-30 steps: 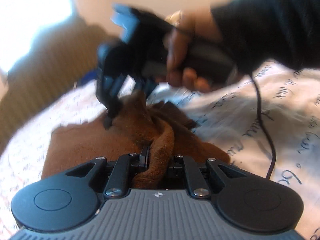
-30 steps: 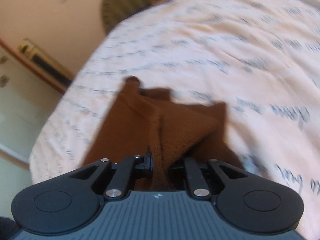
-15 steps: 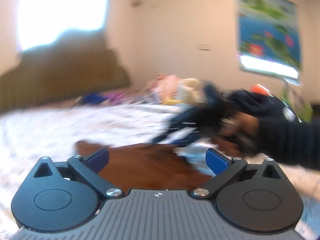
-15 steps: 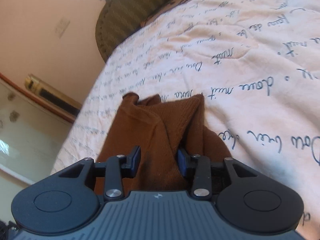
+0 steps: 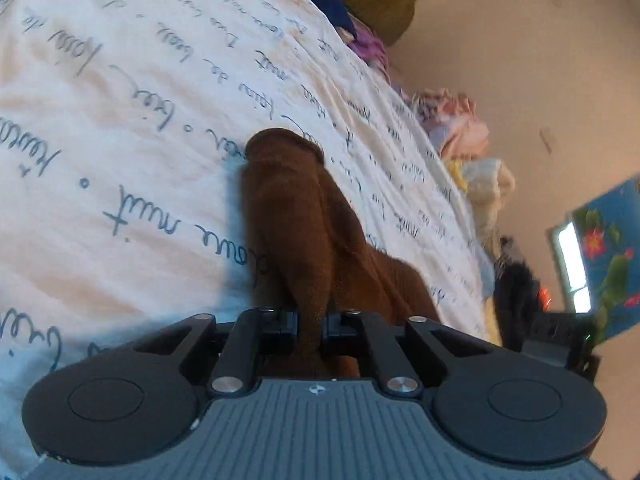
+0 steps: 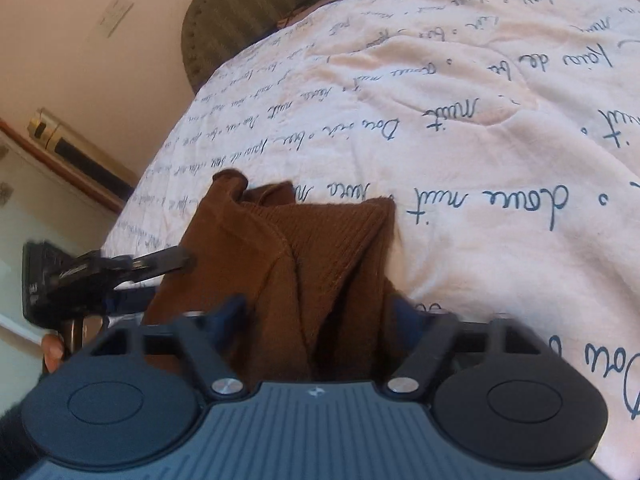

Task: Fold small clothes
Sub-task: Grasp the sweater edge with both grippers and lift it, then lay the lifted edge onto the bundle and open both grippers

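Observation:
A brown knitted garment [image 5: 296, 220] lies bunched on the white bedspread with blue handwriting [image 5: 120, 120]. My left gripper [image 5: 311, 326] has its jaws closing, and the pads pinch an upright fold of the garment. In the right wrist view the same garment [image 6: 328, 248] lies partly folded, its ribbed flap on top. My right gripper [image 6: 318, 310] has its jaws closing, still standing apart, with the garment's near edge between the blurred blue pads [image 6: 234, 308]. The left gripper [image 6: 176, 262], held by a hand [image 6: 52, 352], meets the garment's left edge.
A heap of pastel clothes [image 5: 460, 128] and blue and purple items [image 5: 344, 20] lie along the far edge of the bed. An olive padded headboard [image 6: 248, 8] stands behind. The bed drops off at the left toward a wooden ledge [image 6: 80, 160].
The left gripper let go, opened wide, swung across the bed while rolling, and closed again on a fold of the garment. The right gripper's jaws came off the garment and spread apart.

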The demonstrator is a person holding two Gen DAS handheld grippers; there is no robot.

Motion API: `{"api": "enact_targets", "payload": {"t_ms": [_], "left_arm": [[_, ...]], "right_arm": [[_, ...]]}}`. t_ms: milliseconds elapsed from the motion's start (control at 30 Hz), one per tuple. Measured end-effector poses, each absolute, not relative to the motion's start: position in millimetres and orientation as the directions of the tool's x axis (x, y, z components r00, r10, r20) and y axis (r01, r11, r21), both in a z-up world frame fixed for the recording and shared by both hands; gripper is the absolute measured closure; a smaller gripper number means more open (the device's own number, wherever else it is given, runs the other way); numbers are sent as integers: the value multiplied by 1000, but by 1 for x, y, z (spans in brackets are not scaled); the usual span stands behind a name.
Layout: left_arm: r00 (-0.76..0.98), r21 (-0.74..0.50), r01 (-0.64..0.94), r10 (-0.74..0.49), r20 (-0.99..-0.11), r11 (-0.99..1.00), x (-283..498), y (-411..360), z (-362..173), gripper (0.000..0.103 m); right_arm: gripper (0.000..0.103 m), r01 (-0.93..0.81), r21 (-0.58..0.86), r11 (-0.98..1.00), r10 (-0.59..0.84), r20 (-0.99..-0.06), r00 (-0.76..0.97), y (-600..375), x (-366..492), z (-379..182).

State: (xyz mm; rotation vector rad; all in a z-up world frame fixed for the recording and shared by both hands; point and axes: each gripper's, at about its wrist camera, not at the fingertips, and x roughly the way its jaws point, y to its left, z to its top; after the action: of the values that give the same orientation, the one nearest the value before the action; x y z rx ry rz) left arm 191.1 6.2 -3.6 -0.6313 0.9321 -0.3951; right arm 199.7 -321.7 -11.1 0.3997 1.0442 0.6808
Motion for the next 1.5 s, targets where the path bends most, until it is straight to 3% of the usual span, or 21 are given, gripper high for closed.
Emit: {"api": "enact_targets", "payload": {"t_ms": [133,233,333,400,433,467,500,567,633,667,767,833,900,967,1033,1067,1167,1267,1300,1367,1500], "left_arm": [[627,-527,129,-480,-613,840,168,0,27,94],[670,-501,159,-466,-579,851,168,14,55,94],[699,-443,113,-388,-601,890,193,31,73,94],[668,-392,119,-366,-648,912,214,37,69,91],[643,-373,101,-347,-683,922,226,38,59,89],[625,-372,55,-323,-711,927,231,43,48,89],[620,-384,22,-314,-719,923,229,49,41,89],[644,-466,34,-376,-666,884,203,66,41,87],[657,-543,70,-448,-606,837,171,81,42,56],[653,-585,74,-482,-584,808,154,88,40,50],[604,-687,85,-585,-541,722,110,99,24,47],[579,-724,88,-627,-521,684,90,97,13,42],[520,-756,72,-671,-529,651,86,87,-2,45],[516,-712,85,-642,-567,697,87,75,-3,75],[523,-677,81,-610,-596,731,88,72,5,87],[535,-656,103,-597,-597,748,84,74,14,87],[541,-549,155,-536,-649,821,73,74,32,86],[545,-439,161,-451,-707,884,68,68,18,73],[559,-452,152,-454,-694,879,63,72,19,66],[606,-484,143,-463,-647,863,49,81,36,64],[785,-310,244,-375,-492,919,21,63,83,34]], "right_arm": [[82,-378,599,706,707,-629,323,-319,188,3],[82,-406,660,632,775,-527,350,-319,186,24],[82,-413,706,575,815,-455,359,-299,200,36],[82,-377,712,592,800,-464,380,-286,219,30],[77,-343,713,612,782,-481,395,-281,230,22],[64,-294,708,642,753,-509,417,-277,241,10],[39,-242,707,664,729,-540,421,-275,250,-3],[37,-137,748,650,724,-554,411,-283,256,-24],[33,-101,812,575,751,-475,458,-302,238,-20],[30,-123,819,560,757,-446,478,-310,225,-13],[25,-168,815,554,773,-430,466,-326,183,2],[25,-167,802,573,777,-467,422,-326,160,1],[25,-163,801,576,787,-489,377,-315,146,-6],[27,-161,792,589,787,-518,335,-292,143,-16],[63,-185,766,616,776,-550,308,-267,144,-24],[73,-190,752,631,767,-569,295,-259,145,-25],[73,-241,724,646,758,-573,312,-253,136,-11],[73,-227,719,657,749,-592,297,-258,127,-29],[69,-213,767,606,786,-535,308,-265,127,-38],[63,-144,831,537,822,-478,310,-279,128,-44],[39,-173,792,586,738,-432,519,-303,117,1]]}}
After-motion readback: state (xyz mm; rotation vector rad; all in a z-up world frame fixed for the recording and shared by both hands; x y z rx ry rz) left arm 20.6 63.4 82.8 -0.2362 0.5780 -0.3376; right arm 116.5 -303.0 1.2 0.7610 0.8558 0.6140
